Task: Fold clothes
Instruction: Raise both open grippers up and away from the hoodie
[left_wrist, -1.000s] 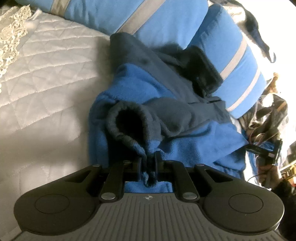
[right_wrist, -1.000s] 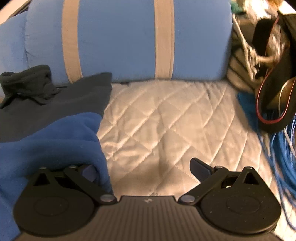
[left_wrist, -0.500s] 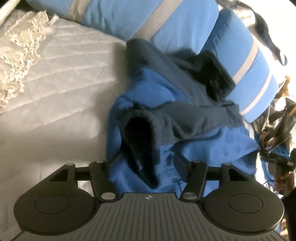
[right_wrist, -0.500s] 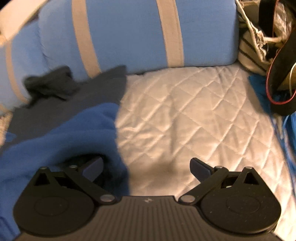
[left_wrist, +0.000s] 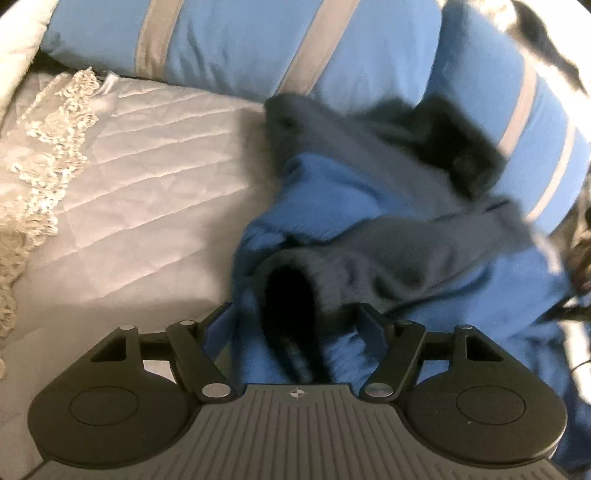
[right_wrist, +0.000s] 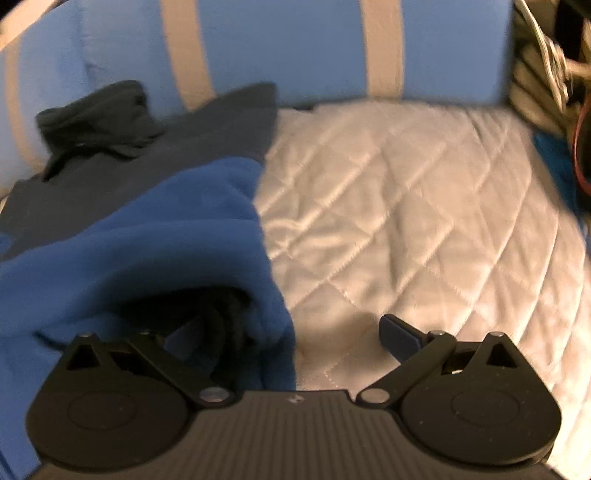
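place: home, bedroom | evidence: bed with white quilted bedspread | lace-edged cloth at its side | blue pillows with beige stripes along the head | cluttered bags and blue cables beside the bed

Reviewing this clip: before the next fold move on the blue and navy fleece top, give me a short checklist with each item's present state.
1. Left gripper released: ok. Its jaws have just been opening; the dark sleeve cuff lies between them, pads not pressing.
2. Right gripper open: ok. Jaws stand wide, with an edge of the blue and navy fleece top between them, not clamped.
3. Garment lies flat: not ok. It is bunched, its navy collar against the blue pillow with beige stripes.
4. Bare white quilted bedcover beside the garment for folding: ok.
5. Lace-trimmed cloth apart from the garment: ok.
6. Far sleeve's position: cannot tell.
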